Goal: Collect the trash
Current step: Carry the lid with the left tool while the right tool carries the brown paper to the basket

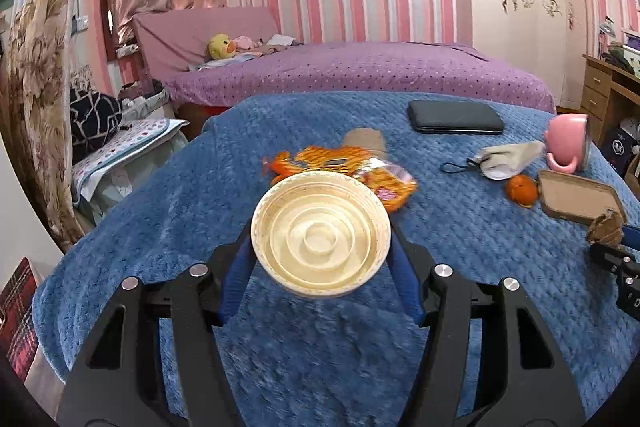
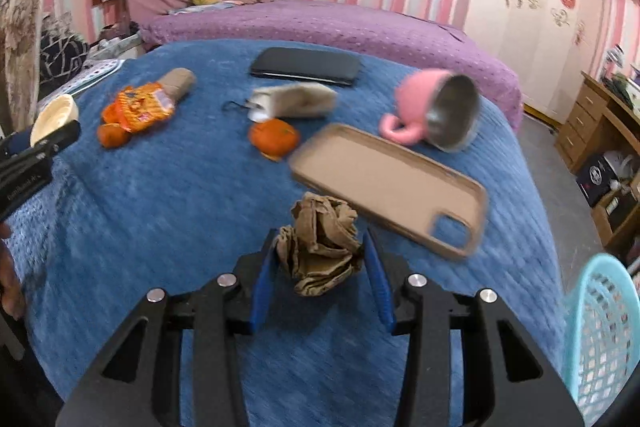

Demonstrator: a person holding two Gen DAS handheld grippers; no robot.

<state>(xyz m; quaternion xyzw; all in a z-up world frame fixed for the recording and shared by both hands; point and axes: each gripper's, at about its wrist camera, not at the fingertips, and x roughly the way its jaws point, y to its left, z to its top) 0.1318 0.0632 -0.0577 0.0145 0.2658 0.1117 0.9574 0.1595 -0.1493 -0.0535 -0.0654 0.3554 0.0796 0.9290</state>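
My left gripper (image 1: pixel 320 241) is shut on a cream paper cup (image 1: pixel 320 235), whose ribbed bottom faces the camera above the blue blanket (image 1: pixel 168 227). My right gripper (image 2: pixel 320 239) is shut on a crumpled brown paper ball (image 2: pixel 322 247), its blue pads pressing both sides. The left wrist view shows that paper ball (image 1: pixel 606 229) at the far right edge. An orange snack wrapper (image 2: pixel 140 107) lies against a cardboard tube (image 2: pixel 180 81) at the table's far left. The cup (image 2: pixel 54 119) also shows at the left edge of the right wrist view.
On the blanket lie two oranges (image 2: pixel 274 139) (image 2: pixel 112 135), a tan phone case (image 2: pixel 388 187), a tipped pink cup (image 2: pixel 436 111), a grey pouch (image 2: pixel 296 101) and a black phone (image 2: pixel 306 67). A teal mesh basket (image 2: pixel 604 339) stands off the table's right edge. A purple bed (image 2: pixel 320 23) is behind.
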